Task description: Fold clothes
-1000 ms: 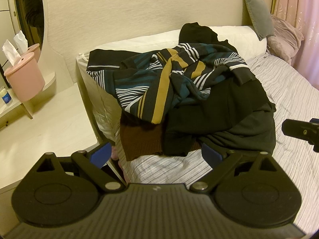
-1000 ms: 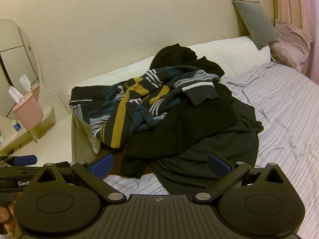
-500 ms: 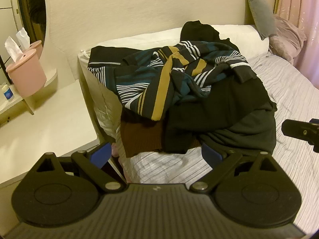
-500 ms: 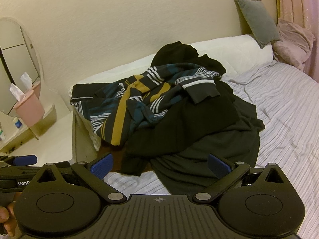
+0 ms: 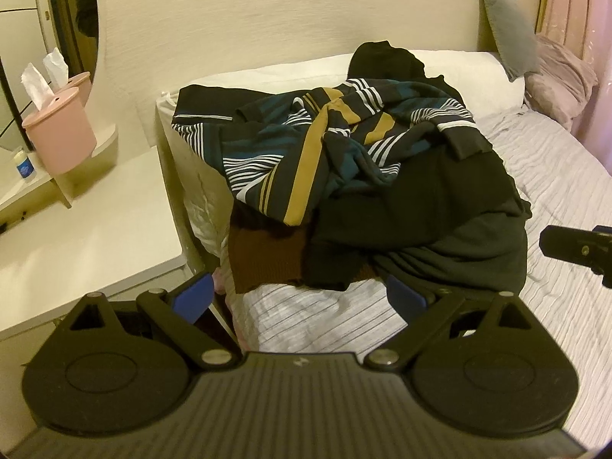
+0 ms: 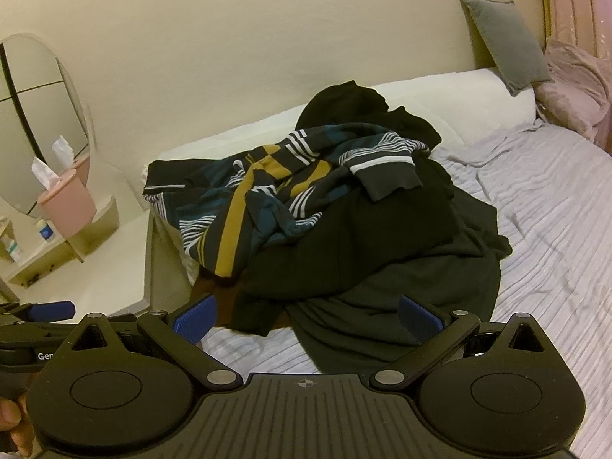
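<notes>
Lying heaped on the bed [image 5: 554,176], against a long white bolster [image 6: 459,103] at the wall: a pile of unfolded clothes.

- Striped shirt [image 5: 306,153]: navy and teal with white and mustard bands, crumpled on top of the pile, one end draped toward the bed's edge.
- Black garment [image 5: 420,206]: spread beneath and right of the striped shirt.
- Dark grey garment [image 6: 401,306]: lowest layer, reaching nearest the right tool.
- Brown knit [image 5: 264,260]: a hem showing under the striped shirt at the pile's near left.
- Left tool [image 5: 298,298]: released, blue pads spread wide, nothing between them, held short of the pile's near edge.
- Right tool [image 6: 306,319]: likewise released, pads apart and empty, just before the grey garment.
- White table [image 5: 84,229] left of the bed, carrying a pink tissue holder [image 5: 57,130] and an oval mirror [image 6: 42,114].
- Grey cushion [image 6: 501,42] and pink pillow [image 6: 573,88] at the far right.
</notes>
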Demonstrator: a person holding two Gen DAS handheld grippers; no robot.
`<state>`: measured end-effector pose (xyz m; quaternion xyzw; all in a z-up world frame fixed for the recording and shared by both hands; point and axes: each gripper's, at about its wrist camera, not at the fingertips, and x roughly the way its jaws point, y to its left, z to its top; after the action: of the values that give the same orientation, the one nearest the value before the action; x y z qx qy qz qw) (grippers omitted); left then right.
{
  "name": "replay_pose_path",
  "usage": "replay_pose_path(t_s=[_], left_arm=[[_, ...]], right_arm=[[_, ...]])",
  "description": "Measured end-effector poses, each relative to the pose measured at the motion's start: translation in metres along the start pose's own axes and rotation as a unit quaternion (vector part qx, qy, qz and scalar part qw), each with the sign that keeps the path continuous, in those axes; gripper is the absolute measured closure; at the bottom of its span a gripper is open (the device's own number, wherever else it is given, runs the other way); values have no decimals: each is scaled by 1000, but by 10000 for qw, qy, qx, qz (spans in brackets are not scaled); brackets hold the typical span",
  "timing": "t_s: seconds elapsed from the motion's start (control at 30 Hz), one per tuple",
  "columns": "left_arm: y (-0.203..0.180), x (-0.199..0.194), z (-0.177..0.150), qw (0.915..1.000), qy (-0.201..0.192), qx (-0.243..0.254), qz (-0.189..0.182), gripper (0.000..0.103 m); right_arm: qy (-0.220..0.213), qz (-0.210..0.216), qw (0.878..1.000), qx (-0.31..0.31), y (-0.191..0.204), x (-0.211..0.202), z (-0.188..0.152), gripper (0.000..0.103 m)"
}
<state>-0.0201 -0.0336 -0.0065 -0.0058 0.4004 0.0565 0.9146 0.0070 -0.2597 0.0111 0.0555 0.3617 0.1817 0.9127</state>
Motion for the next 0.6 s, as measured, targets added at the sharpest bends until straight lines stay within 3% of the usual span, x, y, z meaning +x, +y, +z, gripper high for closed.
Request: replay_pose_path(t_s=[0.2, 0.37, 0.6], left_arm=[[-5, -7, -3, 9999, -10, -34, 101, 8], [3, -5, -3, 9995, -86, 272, 143, 8], [31, 59, 30, 9949, -59, 1010, -2, 8]], right_arm=[[-220, 303, 9992, -127, -15, -10, 2, 0], [-470, 468, 9958, -631, -17, -11, 8, 0], [-416, 686, 9924, -929, -18, 27, 34, 0]])
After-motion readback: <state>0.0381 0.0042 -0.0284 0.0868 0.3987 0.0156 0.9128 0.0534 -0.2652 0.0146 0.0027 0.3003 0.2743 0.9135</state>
